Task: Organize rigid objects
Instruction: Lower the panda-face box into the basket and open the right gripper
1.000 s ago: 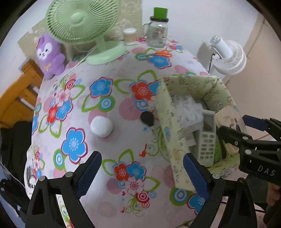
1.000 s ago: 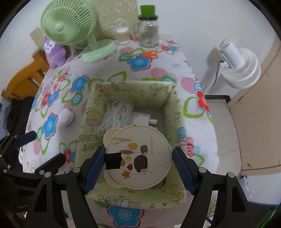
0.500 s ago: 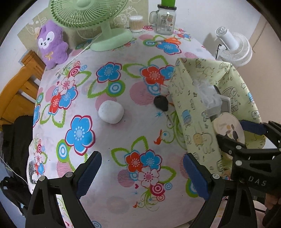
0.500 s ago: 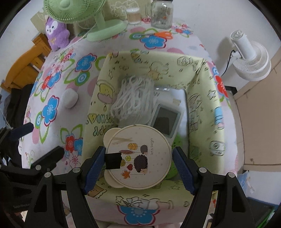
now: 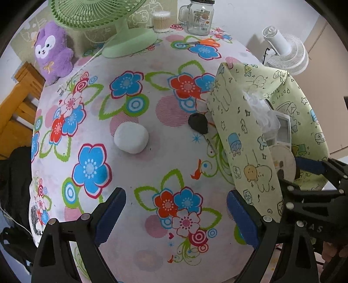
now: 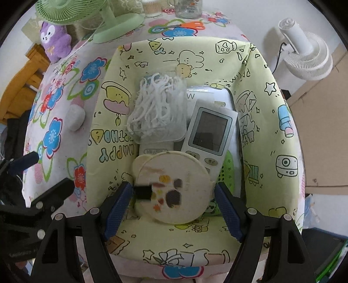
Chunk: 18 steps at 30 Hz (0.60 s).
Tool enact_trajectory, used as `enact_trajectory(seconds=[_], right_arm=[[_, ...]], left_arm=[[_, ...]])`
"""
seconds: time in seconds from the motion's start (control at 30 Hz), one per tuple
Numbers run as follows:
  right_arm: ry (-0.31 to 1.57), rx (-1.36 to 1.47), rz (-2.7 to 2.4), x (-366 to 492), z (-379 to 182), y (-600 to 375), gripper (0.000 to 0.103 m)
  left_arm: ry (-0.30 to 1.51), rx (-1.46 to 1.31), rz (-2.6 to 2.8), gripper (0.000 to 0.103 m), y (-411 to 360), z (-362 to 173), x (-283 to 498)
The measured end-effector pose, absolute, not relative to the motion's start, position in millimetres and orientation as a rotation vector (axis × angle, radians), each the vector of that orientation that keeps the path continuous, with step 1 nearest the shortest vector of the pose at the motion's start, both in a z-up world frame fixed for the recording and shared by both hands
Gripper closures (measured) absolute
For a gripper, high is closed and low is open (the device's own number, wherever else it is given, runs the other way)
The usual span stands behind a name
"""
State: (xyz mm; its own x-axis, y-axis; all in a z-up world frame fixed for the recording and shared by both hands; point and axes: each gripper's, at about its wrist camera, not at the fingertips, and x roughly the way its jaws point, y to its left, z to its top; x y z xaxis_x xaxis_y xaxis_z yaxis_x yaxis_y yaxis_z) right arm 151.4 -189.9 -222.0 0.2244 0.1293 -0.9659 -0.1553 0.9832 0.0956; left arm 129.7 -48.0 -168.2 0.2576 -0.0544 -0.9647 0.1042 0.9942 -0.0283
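Note:
My right gripper (image 6: 173, 196) hangs inside the pale green fabric basket (image 6: 271, 122), pointing down. A round cream disc (image 6: 174, 189) with a hedgehog picture sits between its blue pads and looks blurred, with a thin gap at the right pad. Under it lie a white remote control (image 6: 208, 132), a clear box of white picks (image 6: 156, 108) and a green item (image 6: 228, 172). My left gripper (image 5: 176, 215) stands open above the flowered tablecloth with nothing between its fingers. Beyond it lie a white rounded lump (image 5: 130, 137) and a small black object (image 5: 198, 123) beside the basket wall (image 5: 239, 130).
At the table's far end stand a green fan (image 5: 121, 41), a purple plush toy (image 5: 54, 52), a glass jar (image 5: 199, 18), a tub of cotton swabs (image 5: 161, 20) and orange scissors (image 5: 204, 42). A white floor fan (image 6: 304, 52) stands right of the table, a wooden chair (image 5: 17, 104) left.
Both grippers have sunk toward the table and basket. The disc, sharp and clamped before, now looks blurred and sits slightly further out between the right pads.

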Motion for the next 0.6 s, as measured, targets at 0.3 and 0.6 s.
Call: enact_trajectory(seconds=[0.3,0.6], right_arm=[[1.261,-0.01,0.21,149.2,-194.8,-209.8,0.014],[1.158,-0.012,0.232,156.1,-162.3,-234.0,0.014]], left_arm=[[1.24,0.044,-0.092,0.008,-60.2,-144.9,138.0],[1.161,0.057,-0.055,0.008,-84.9,-117.4,136.6]])
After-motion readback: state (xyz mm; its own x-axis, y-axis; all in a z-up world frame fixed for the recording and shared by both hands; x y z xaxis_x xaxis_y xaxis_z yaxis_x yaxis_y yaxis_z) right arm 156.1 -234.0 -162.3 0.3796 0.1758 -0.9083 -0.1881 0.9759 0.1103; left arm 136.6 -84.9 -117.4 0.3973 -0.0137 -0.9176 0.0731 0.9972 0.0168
